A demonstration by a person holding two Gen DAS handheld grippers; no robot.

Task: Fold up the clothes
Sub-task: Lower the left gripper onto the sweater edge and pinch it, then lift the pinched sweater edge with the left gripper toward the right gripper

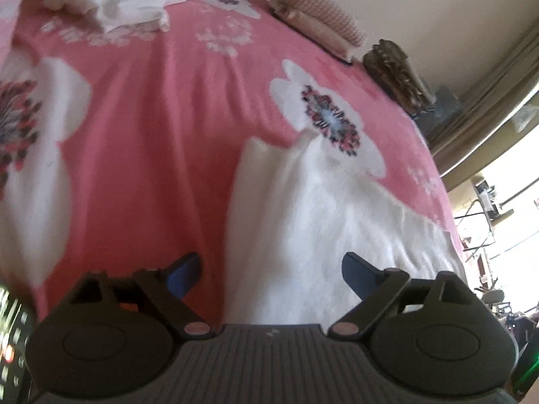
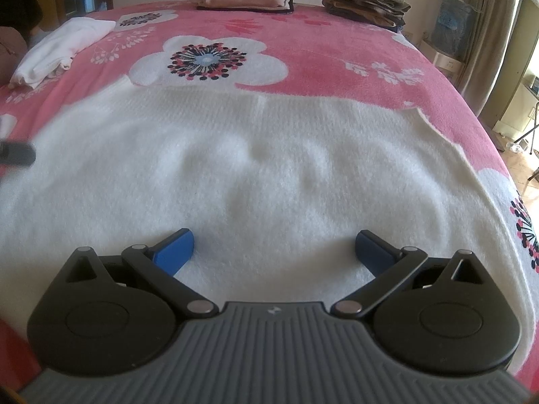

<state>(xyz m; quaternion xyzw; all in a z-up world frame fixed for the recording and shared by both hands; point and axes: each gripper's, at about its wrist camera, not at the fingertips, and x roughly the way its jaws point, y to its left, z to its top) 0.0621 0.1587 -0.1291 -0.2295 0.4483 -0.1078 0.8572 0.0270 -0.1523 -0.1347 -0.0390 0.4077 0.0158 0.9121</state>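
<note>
Two tools hang released over a white garment spread flat on the pink bed.
Left wrist view: left tool (image 1: 271, 274) spread, empty, at the white garment (image 1: 323, 222) edge. Right wrist view: right tool (image 2: 274, 252) spread above the garment's middle; next likely calls for pinching an edge to begin folding.

White garment (image 2: 256, 168) cut off below, left.
</note>
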